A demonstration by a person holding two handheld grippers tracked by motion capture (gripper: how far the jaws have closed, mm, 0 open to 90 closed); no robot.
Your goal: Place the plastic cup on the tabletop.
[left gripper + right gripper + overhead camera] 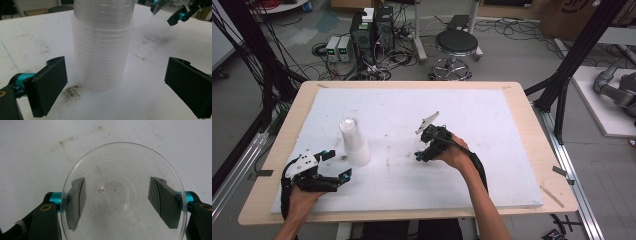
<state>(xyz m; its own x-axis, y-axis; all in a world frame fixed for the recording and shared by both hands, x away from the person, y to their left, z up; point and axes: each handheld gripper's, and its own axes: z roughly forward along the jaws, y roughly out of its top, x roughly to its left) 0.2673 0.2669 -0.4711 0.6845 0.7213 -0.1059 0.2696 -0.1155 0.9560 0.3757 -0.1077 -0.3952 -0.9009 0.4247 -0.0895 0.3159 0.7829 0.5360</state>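
A: Starting nearest the front edge of the desk (277, 150): what is the left gripper (333, 168) doing?

B: It rests toward the front left corner with its jaws spread wide and nothing between them. They flank the stack of clear cups (102, 47) without touching it, probably lined up to steady the stack.

A: And the stack itself?

B: It stands on the white foam board (492, 125), left of centre, just beyond that gripper. Its long axis is vertical. Whether the mouths face up or down I cannot tell.

A: Farther in?

B: The right gripper (426, 148), near the middle of the board, has a single clear cup (122, 195) between its jaws. They sit on either side of the cup wall below the rim, partly closed. From above, the pads look to be against the plastic, so I judge it a light hold, though how firmly they press is hard to read.

A: Which way does that cup point?

B: Its open mouth faces up, its axis vertical, its base toward the board. My guess is it has been separated from the stack and is being set down apart from it.
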